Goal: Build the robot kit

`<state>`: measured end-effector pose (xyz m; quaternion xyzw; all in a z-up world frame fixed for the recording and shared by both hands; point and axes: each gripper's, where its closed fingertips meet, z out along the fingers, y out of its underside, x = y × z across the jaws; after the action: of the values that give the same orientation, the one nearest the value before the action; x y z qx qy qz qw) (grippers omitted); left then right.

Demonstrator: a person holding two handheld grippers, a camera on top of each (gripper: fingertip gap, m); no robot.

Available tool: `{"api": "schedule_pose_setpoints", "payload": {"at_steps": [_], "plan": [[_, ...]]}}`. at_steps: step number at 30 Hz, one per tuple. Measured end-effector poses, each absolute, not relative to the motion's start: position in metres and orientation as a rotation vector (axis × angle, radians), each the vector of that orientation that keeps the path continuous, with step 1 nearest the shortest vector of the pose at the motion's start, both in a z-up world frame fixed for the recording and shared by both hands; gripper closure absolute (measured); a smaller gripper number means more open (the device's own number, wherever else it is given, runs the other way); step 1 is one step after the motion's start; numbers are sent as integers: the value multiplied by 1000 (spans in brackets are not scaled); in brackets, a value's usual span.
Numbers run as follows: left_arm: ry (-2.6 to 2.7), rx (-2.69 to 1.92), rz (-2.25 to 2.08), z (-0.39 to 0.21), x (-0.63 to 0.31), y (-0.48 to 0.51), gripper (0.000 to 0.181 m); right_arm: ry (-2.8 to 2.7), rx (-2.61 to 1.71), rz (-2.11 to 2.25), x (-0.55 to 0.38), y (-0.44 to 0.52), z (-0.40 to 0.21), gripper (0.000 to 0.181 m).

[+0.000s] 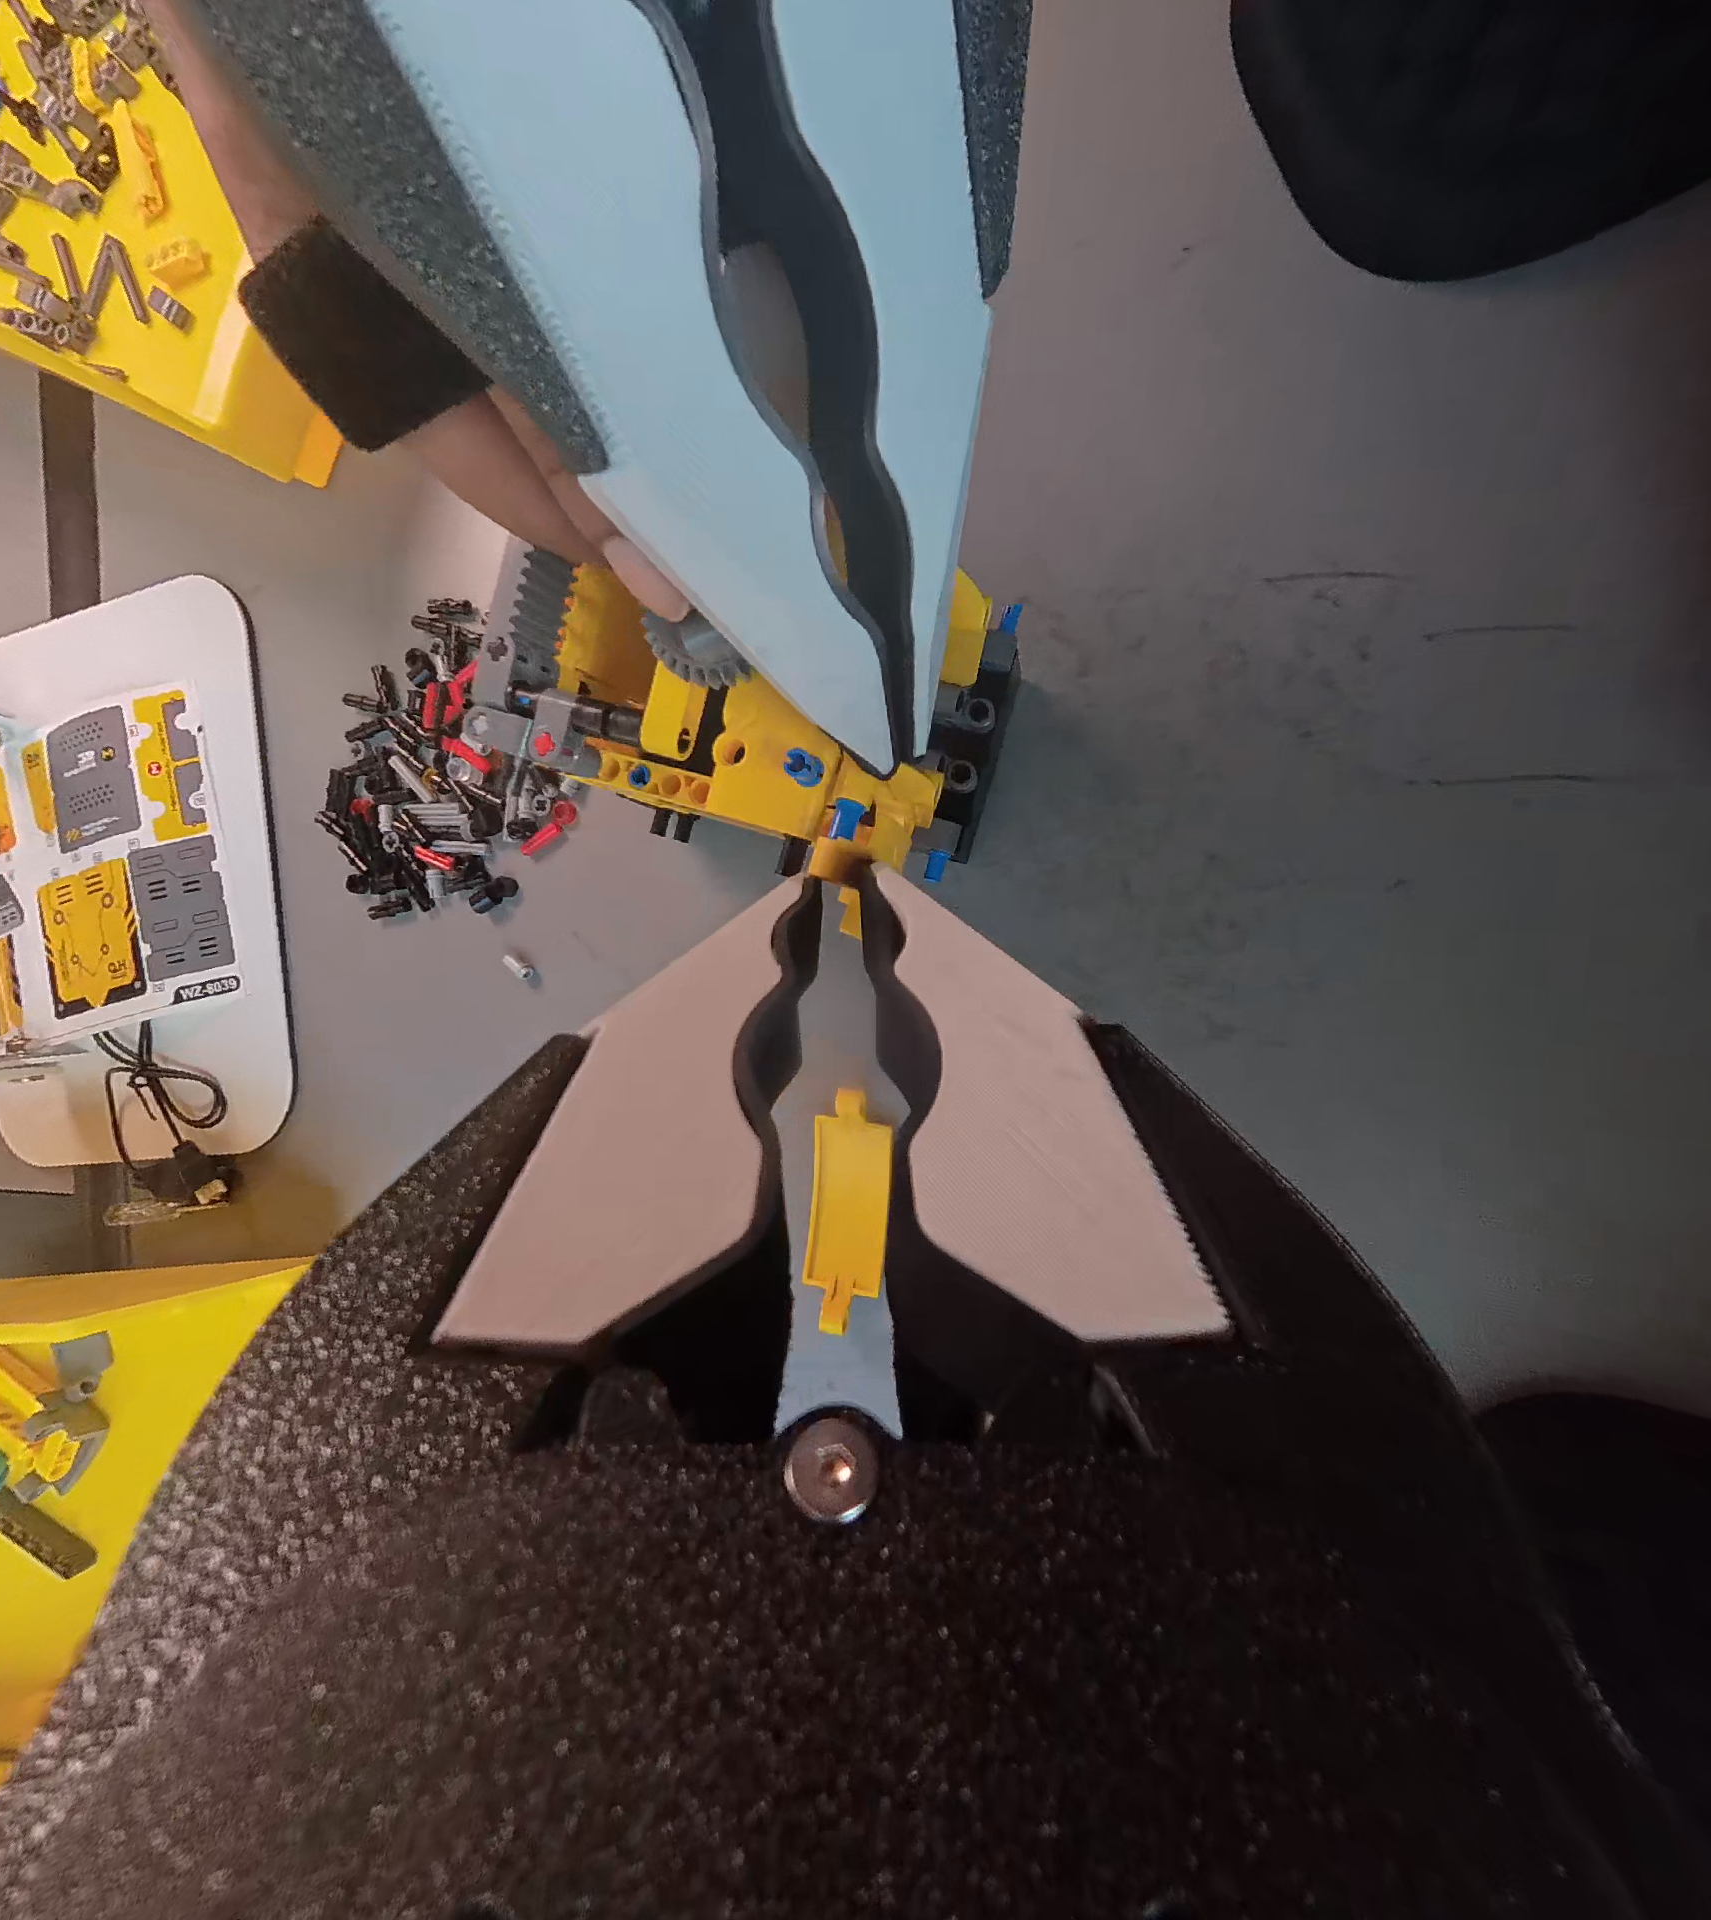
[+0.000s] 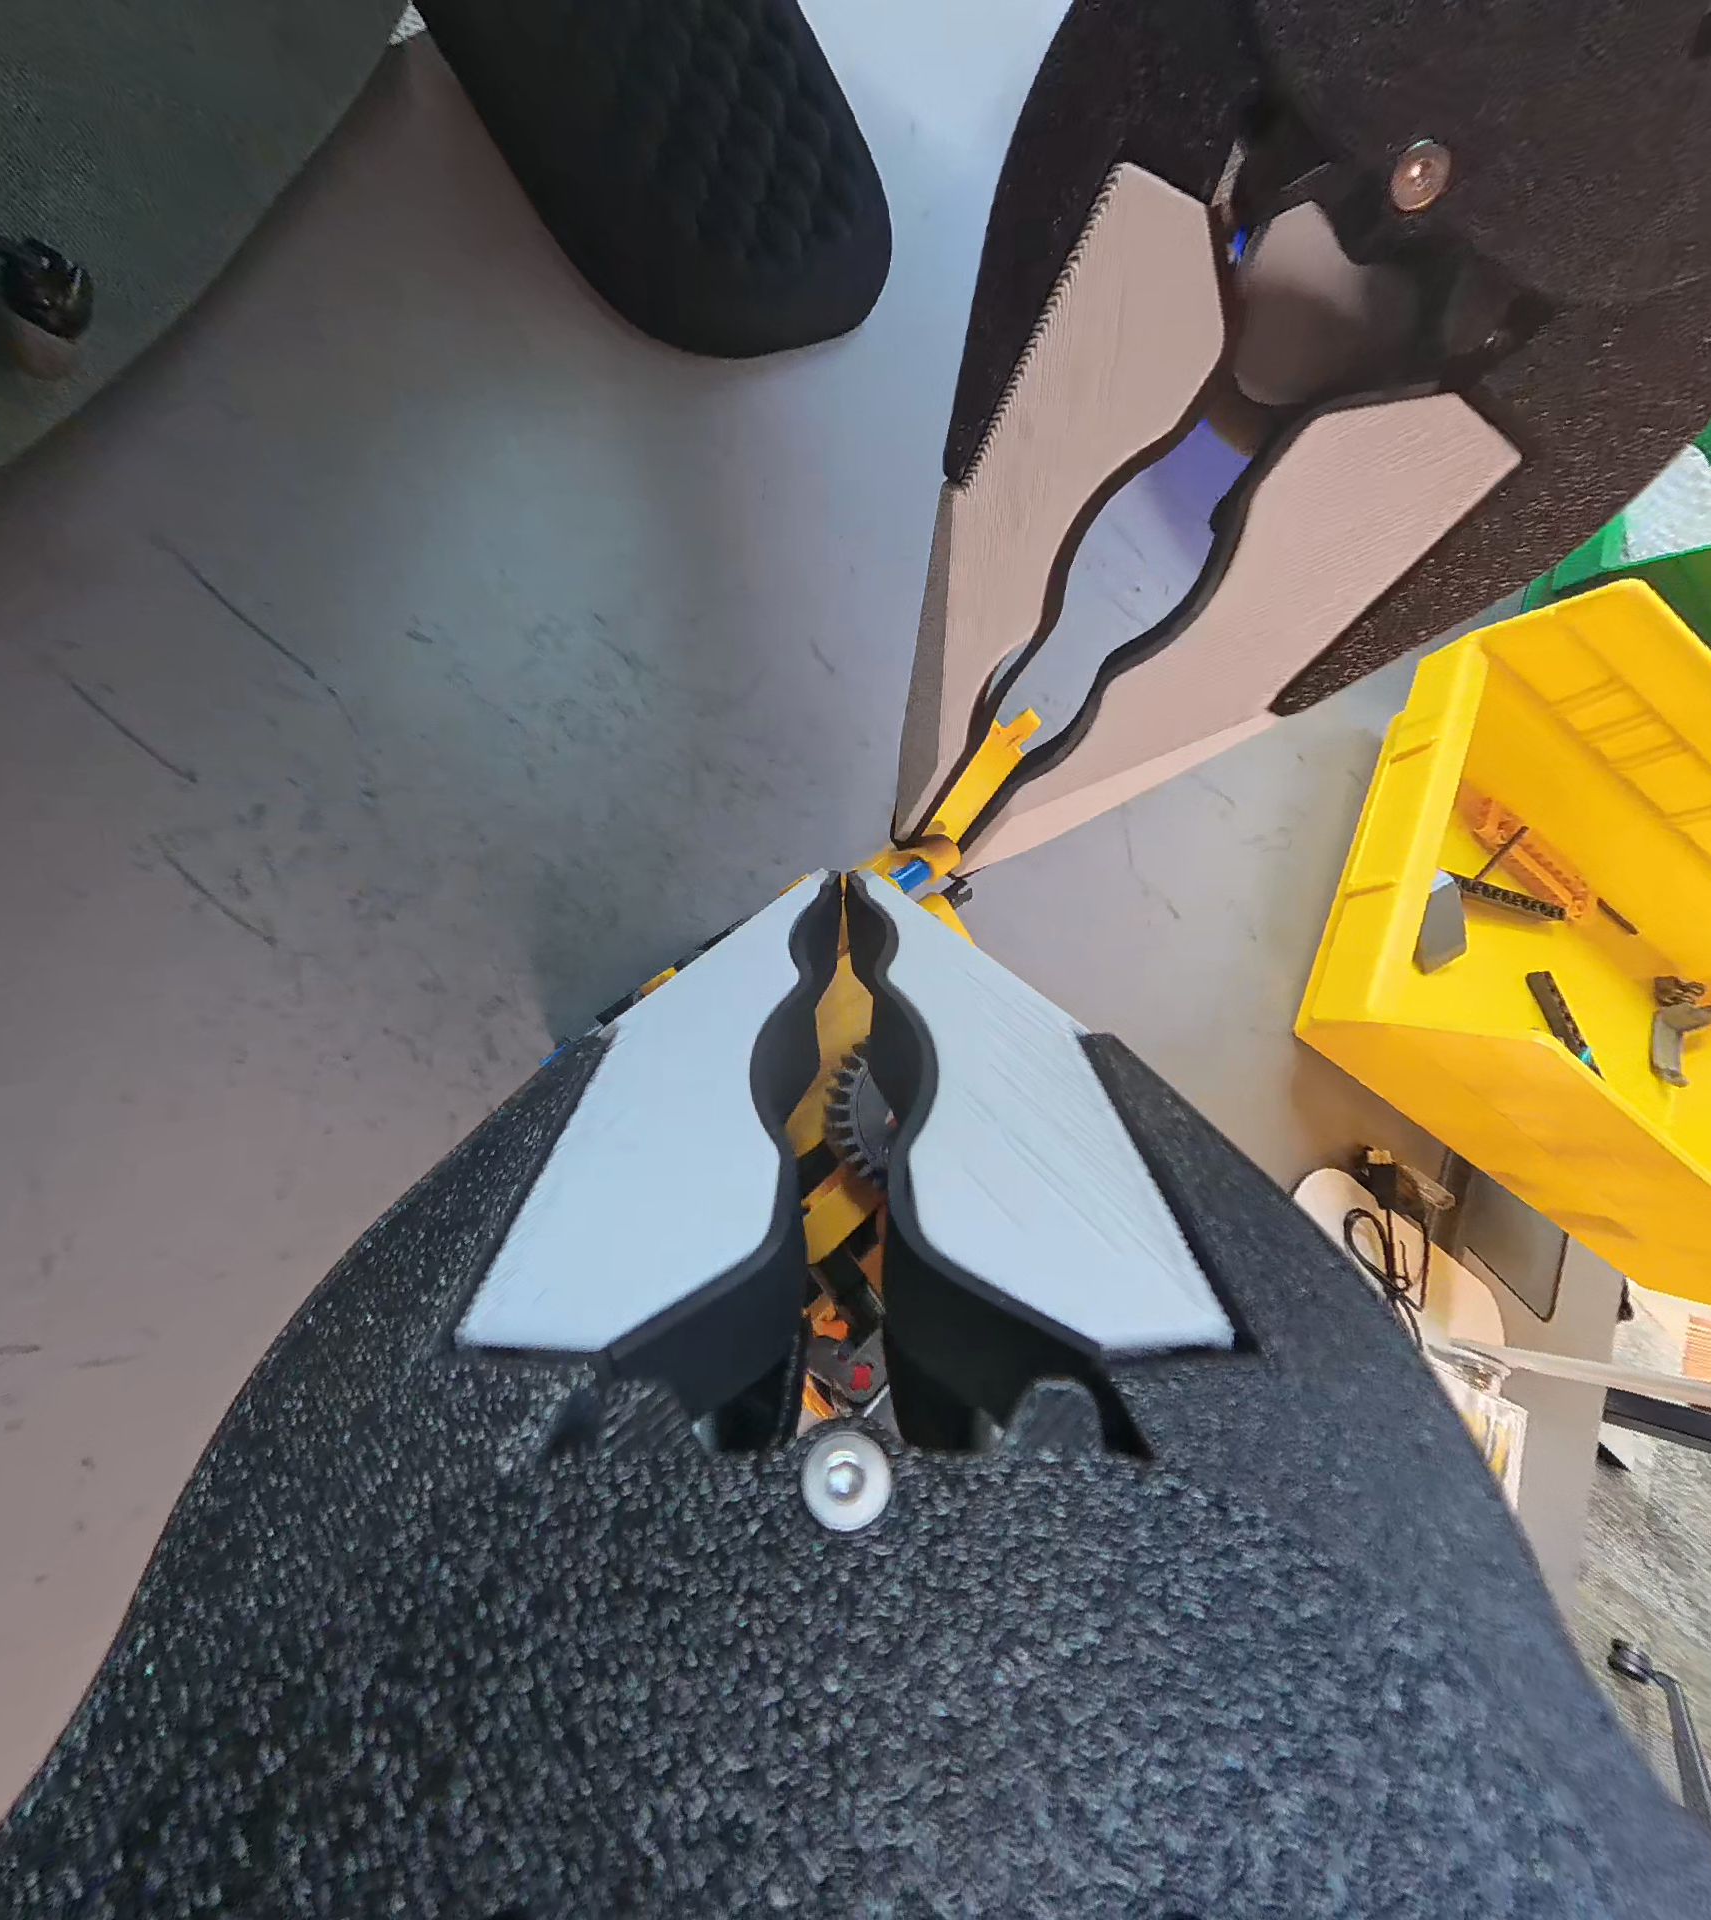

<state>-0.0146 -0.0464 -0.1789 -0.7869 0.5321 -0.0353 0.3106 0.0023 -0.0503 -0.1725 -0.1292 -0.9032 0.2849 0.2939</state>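
Left gripper (image 1: 838, 883) had its beige fingers nearly closed on a long yellow panel piece (image 1: 848, 1210). The piece's long axis ran along the fingers, 6 to 12 o'clock in the left wrist view. Its far end sat at the fingertips, touching the near edge of the yellow brick-built vehicle assembly (image 1: 726, 727), which lay at 12 o'clock from that gripper.

Right gripper (image 1: 895, 769) came in from 12 o'clock with its pale-blue fingers pinched shut on the assembly's near corner. The two tips were just beside each other, so both were about equally near the joint. A person's fingers (image 1: 570, 509) rested on the assembly by its grey gear (image 1: 690, 649).

Left wrist view alone showed the loose pile of black pins (image 1: 425, 769) at 9 o'clock, the sticker sheet (image 1: 72, 862) on a white tray, and the yellow parts tray (image 1: 51, 177) at 11 o'clock.

Right wrist view alone showed the gear through the gap between the right gripper's fingers (image 2: 1017, 1143). It also showed the panel piece slanting toward 1 o'clock in the left gripper, and a yellow bin (image 2: 1557, 935) with a few parts at 3 o'clock. Exact contact of the panel's tip with the assembly was hidden in both views.
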Motion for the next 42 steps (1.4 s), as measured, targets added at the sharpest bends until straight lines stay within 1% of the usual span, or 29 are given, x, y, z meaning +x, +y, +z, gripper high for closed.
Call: {"api": "schedule_pose_setpoints", "payload": {"at_steps": [3,8,13,22,28,34,37,38,40,42], "plan": [[1421,-2042,-60,-178,-15,-45,178,-2400,-369,776,2,-49,-172,181],[1322,-2075,-156,-179,-18,-41,178,-2363,-395,764,-1,-45,-172,180],[1199,-2054,-237,-174,-18,-39,180,-2337,-400,656,5,-38,-172,165],[1017,-2032,-372,-177,-12,-41,180,-2262,-491,567,9,-34,-169,165],[885,-1998,-386,-169,-17,-48,180,-2102,-737,664,1,-41,-149,163],[722,-1905,-476,-140,-17,-67,180,-1940,-948,701,-2,-65,-150,161],[708,-1864,-487,-129,-10,-76,181,-1877,-963,752,-6,-73,-144,166],[705,-1853,-487,-126,-9,-78,181,-1885,-961,782,-5,-78,-143,173],[698,-1829,-500,-120,-8,-81,181,-1878,-955,821,-4,-85,-139,180],[701,-1793,-550,-114,-5,-87,181,-1869,-940,918,-1,-92,-133,180]]}}
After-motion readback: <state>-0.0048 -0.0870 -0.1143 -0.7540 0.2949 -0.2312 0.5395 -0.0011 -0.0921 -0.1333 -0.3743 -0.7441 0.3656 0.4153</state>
